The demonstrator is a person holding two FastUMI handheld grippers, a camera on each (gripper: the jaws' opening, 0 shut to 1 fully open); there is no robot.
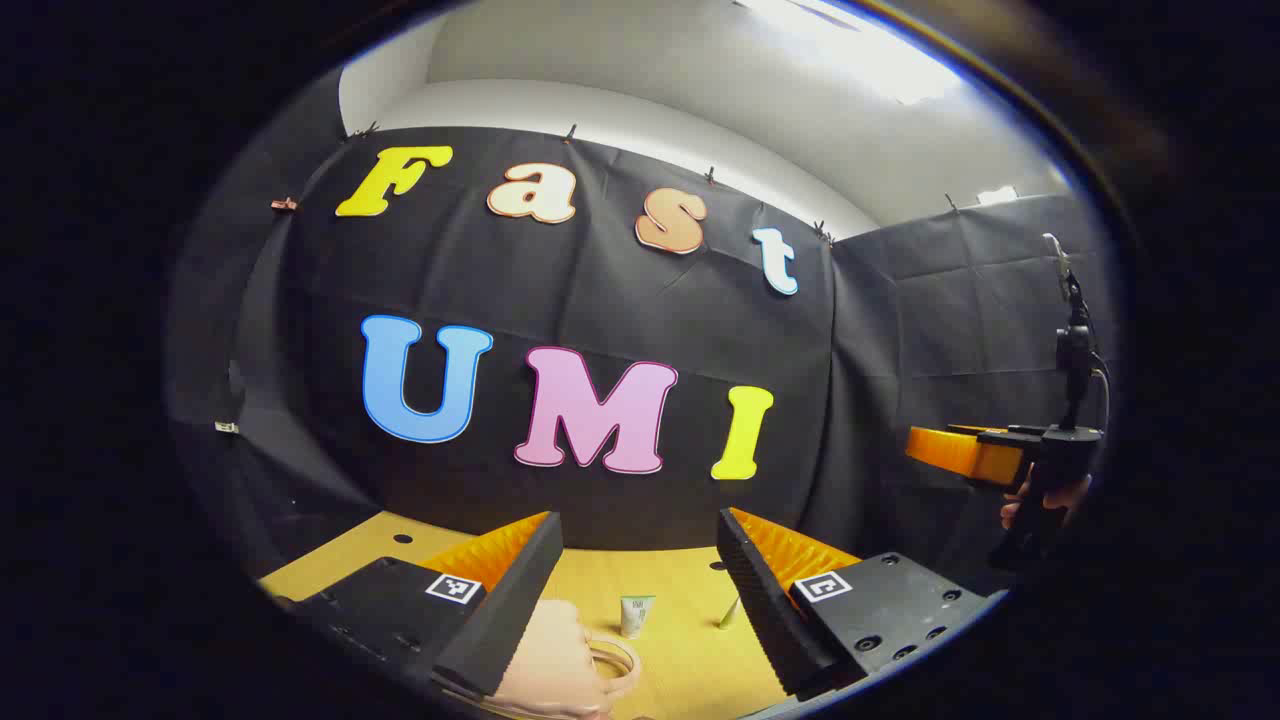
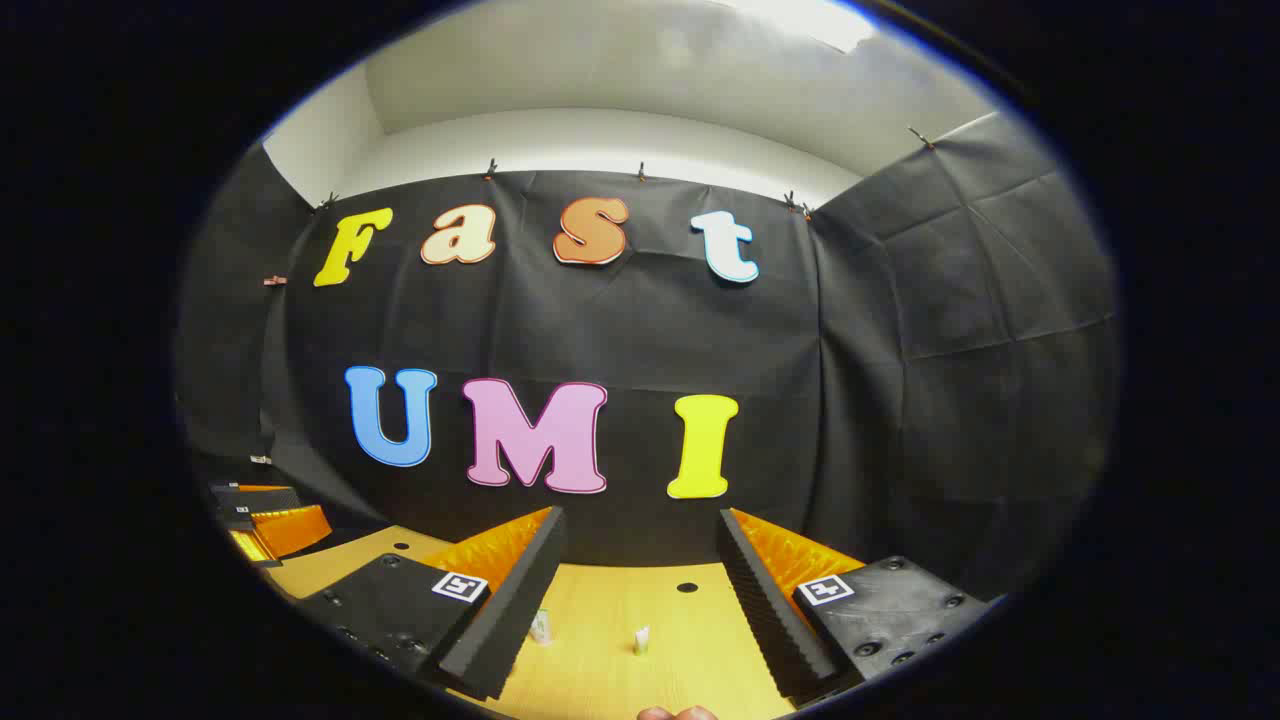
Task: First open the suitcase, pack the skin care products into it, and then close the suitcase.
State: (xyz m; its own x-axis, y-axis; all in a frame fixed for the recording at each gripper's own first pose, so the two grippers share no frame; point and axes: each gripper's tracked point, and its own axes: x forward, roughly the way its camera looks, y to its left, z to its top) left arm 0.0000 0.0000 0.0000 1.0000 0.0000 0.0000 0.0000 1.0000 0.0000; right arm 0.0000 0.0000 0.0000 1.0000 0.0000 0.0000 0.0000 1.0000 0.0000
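Observation:
My left gripper [image 1: 638,520] is open above the wooden table [image 1: 690,670], with nothing between its fingers. Low between them lies the pink suitcase [image 1: 550,660], its looped handle [image 1: 618,662] toward the right; whether it is open or closed is cut off from view. Beyond it a small white tube [image 1: 635,615] stands upright, and a thin pale product [image 1: 728,612] leans further right. My right gripper [image 2: 640,515] is open too and holds nothing. Past its fingers two small white products [image 2: 541,627] [image 2: 641,640] stand on the table. A pinkish edge [image 2: 680,713] shows at the very bottom.
In the left gripper view the right gripper [image 1: 960,452] hovers far right, a hand [image 1: 1040,500] around its grip. The left gripper [image 2: 270,525] appears at the left of the right gripper view. Round holes [image 2: 686,587] dot the tabletop. Black cloth walls close the back and sides.

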